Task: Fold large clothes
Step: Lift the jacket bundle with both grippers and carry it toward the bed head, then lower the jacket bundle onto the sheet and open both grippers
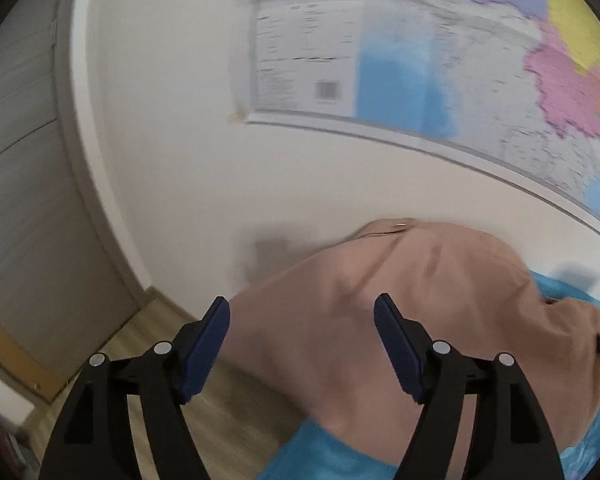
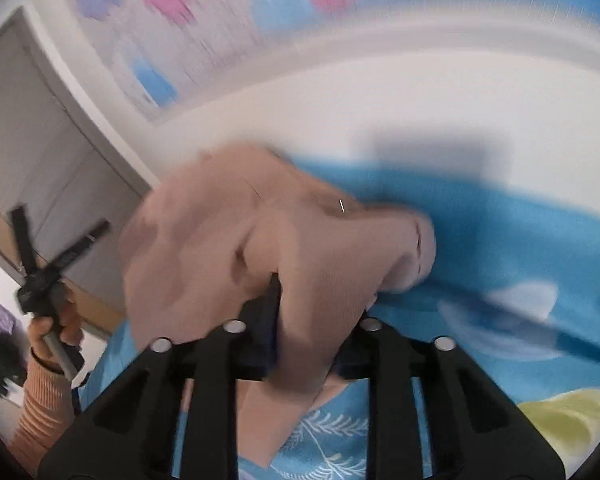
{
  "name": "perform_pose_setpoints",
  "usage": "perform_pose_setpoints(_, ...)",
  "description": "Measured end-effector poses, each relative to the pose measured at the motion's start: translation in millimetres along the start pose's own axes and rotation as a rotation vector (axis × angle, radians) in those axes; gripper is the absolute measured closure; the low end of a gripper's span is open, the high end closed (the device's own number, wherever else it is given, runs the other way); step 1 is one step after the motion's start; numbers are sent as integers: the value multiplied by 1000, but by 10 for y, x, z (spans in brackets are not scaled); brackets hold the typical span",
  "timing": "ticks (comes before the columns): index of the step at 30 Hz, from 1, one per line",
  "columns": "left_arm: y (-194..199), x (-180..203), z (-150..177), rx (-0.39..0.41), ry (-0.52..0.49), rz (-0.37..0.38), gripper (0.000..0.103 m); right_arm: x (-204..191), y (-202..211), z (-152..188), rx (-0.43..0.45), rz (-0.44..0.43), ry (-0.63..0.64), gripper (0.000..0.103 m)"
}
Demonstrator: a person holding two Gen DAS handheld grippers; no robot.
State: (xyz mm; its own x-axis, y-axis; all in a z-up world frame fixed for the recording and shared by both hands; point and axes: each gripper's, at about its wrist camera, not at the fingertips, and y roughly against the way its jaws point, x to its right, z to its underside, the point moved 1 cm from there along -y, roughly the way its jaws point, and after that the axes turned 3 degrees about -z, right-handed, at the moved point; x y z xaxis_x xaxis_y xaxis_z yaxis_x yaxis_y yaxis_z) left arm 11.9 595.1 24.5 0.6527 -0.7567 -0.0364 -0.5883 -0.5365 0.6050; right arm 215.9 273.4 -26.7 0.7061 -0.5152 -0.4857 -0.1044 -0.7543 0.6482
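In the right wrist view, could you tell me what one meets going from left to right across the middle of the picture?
The left gripper held up in a hand → the grey door behind it → the bunched tan garment, pinched by the right gripper → the blue patterned sheet.

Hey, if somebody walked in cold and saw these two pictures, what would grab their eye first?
Probably the tan garment, heaped on the bright blue patterned sheet in the middle of both views. The right gripper has a fold of it bunched between its fingers, while the left gripper hangs open just in front of the cloth. Behind, a colourful wall map fills the top of the pictures.
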Motion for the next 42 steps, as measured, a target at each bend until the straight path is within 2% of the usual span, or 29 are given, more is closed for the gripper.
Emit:
perform_pose_setpoints(1, -9, 87, 4, -9, -14, 11, 31, 35, -68, -1, -35, 24, -17, 65)
perform_pose_setpoints(2, -12, 149, 32, -16, -26, 9, 31, 40, -51, -11, -35, 37, -15, 48)
perform_pose_setpoints(4, -88, 288, 57, -35, -54, 16, 31, 61, 88, -15, -10, 90, -2, 32)
perform_pose_setpoints(6, -169, 364, 53, -50, -68, 13, 31, 88, 253, 2, 4, 91, 3, 36)
perform_pose_setpoints(9, -276, 429, 12, -56, -82, 2, 31, -13, 582, 48, 79, 106, 53, 39)
perform_pose_setpoints(11, -424, 420, -24, -86, -54, 22, 31, -248, 708, 108, 129, 75, 118, 40)
perform_pose_setpoints(13, -516, 374, -12, -124, -52, 4, 31, -441, 716, 140, 155, 94, 192, 40)
perform_pose_setpoints(16, -803, 350, 87, -228, -33, -28, 31, -716, 457, 177, 101, 79, 298, 54)
perform_pose_setpoints(19, -876, 324, 163, -255, -15, -46, 31, -745, -53, 165, -20, 96, 306, 56)
perform_pose_setpoints(21, -773, 337, 185, -233, -22, -34, 31, -724, -260, 130, -43, 142, 285, 58)
perform_pose_setpoints(25, -450, 438, 252, -164, -71, -12, 31, -674, -263, 122, -31, 92, 232, 58)
perform_pose_setpoints(27, -252, 528, 314, -122, -100, 16, 27, -679, -148, 129, -14, 80, 226, 57)
perform_pose_setpoints(29, -51, 626, 397, -79, -142, 39, 15, -703, -44, 144, 7, 82, 235, 53)
perform_pose_setpoints(30, 53, 684, 458, -60, -162, 46, 15, -706, 3, 173, 17, 83, 242, 53)
perform_pose_setpoints(36, 352, 920, 726, -58, -176, 122, 15, -824, 94, 331, 36, 86, 284, 50)
perform_pose_setpoints(42, 647, 1102, 832, -50, -193, 143, 15, -852, 215, 574, 43, 86, 328, 47)
